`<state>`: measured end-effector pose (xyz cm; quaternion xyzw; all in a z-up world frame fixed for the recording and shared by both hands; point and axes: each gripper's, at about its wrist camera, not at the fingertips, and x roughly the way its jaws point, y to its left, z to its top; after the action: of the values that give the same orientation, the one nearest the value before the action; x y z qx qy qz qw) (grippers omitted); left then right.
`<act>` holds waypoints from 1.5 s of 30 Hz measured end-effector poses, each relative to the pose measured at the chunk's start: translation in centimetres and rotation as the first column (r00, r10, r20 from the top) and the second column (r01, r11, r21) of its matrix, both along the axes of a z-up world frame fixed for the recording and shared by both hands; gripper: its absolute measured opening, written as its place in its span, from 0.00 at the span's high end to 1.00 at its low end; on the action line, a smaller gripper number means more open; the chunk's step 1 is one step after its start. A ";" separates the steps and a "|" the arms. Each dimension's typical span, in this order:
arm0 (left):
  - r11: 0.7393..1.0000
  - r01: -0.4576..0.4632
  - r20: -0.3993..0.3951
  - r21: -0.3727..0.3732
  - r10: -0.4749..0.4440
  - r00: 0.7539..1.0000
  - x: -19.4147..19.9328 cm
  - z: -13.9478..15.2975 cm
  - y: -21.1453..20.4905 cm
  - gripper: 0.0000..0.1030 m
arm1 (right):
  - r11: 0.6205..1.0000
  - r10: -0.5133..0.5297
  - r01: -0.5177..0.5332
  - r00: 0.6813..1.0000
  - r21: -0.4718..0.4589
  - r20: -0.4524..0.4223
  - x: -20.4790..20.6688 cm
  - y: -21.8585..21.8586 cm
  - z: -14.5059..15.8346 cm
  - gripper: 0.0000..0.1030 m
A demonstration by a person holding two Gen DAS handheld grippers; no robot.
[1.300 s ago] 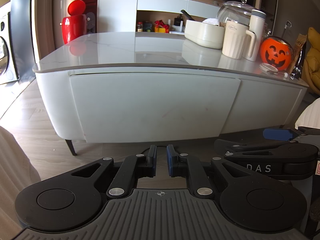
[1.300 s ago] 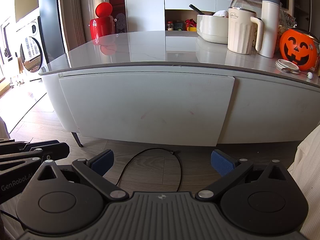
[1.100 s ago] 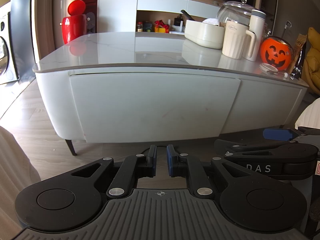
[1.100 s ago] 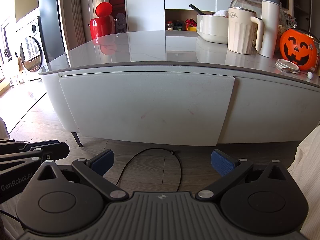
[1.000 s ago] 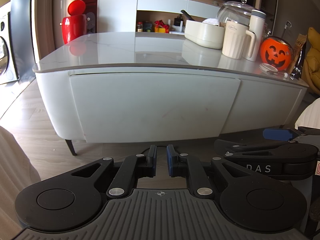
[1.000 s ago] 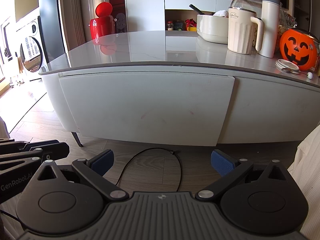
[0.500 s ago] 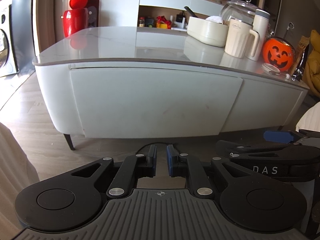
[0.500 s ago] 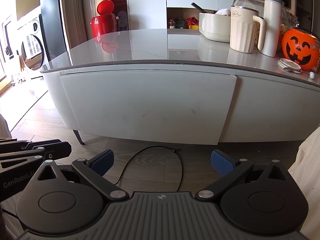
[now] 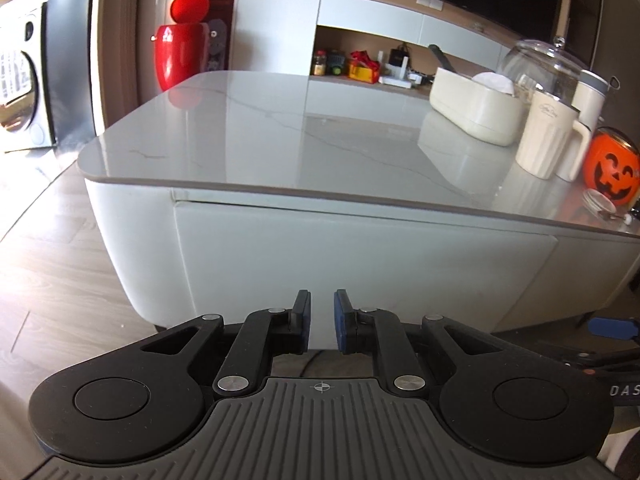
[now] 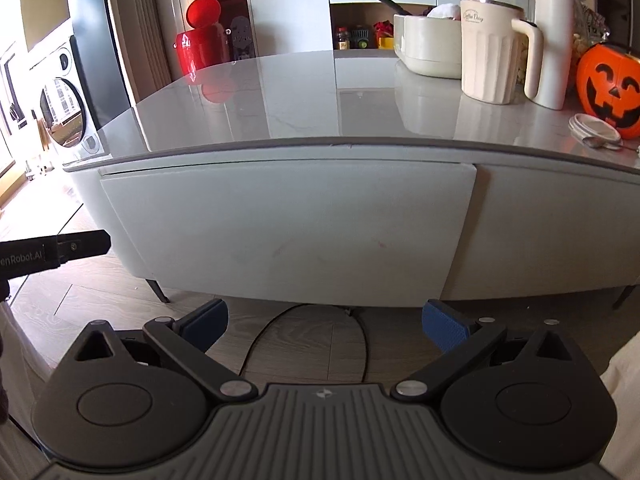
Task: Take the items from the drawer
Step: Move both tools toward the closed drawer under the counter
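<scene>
The low white table has a shut drawer front [image 10: 280, 236] under its grey marble top [image 10: 320, 100]; the same drawer front [image 9: 360, 264] fills the middle of the left wrist view. No items from inside it show. My left gripper [image 9: 322, 308] hangs close in front of the drawer's left part, nearly shut, with a narrow gap and nothing between its blue pads. My right gripper [image 10: 324, 314] stands wide open and empty, low before the drawer's lower edge. The left gripper [image 10: 56, 254] also shows at the left edge of the right wrist view.
On the tabletop stand a cream tub [image 10: 428, 44], a ribbed cream mug [image 10: 492, 52], a white bottle [image 10: 554, 36], a pumpkin bucket [image 10: 612, 84] and a small lid with a spoon [image 10: 596, 130]. A red bin [image 10: 202, 46] stands behind. A black cable [image 10: 304, 340] lies on the wood floor.
Both grippers have moved closer to the table, so the drawer front looks larger. The left one has shifted toward the table's left corner. Neither gripper's opening has changed.
</scene>
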<state>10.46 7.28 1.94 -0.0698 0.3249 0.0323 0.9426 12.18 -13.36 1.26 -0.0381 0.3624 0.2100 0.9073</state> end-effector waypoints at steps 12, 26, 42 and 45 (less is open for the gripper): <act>0.989 0.116 0.040 0.096 -0.121 0.992 5.9 1.1 6.3 0.83 | 0.995 0.062 -0.055 0.994 -0.083 0.088 9.3 -1.5 0.4 0.00; 0.971 -0.107 0.062 -0.214 0.122 0.991 3.9 -0.8 14.9 0.83 | 0.982 0.145 -0.137 0.988 -0.129 0.056 14.6 -4.3 -1.1 0.00; 0.965 -0.117 -0.005 -0.237 0.119 0.993 4.6 -1.6 14.6 0.83 | 0.989 0.138 -0.136 0.989 -0.064 0.042 17.0 -3.5 -1.0 0.00; 0.948 -0.129 0.017 -0.291 0.140 0.990 4.6 -1.7 15.4 0.83 | 0.989 0.141 -0.138 0.989 -0.062 0.042 16.9 -3.4 -1.0 0.00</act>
<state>15.01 22.66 0.24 -0.2294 0.3029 0.0474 0.9238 29.09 -16.77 0.28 -0.0946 0.3438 0.2612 0.8970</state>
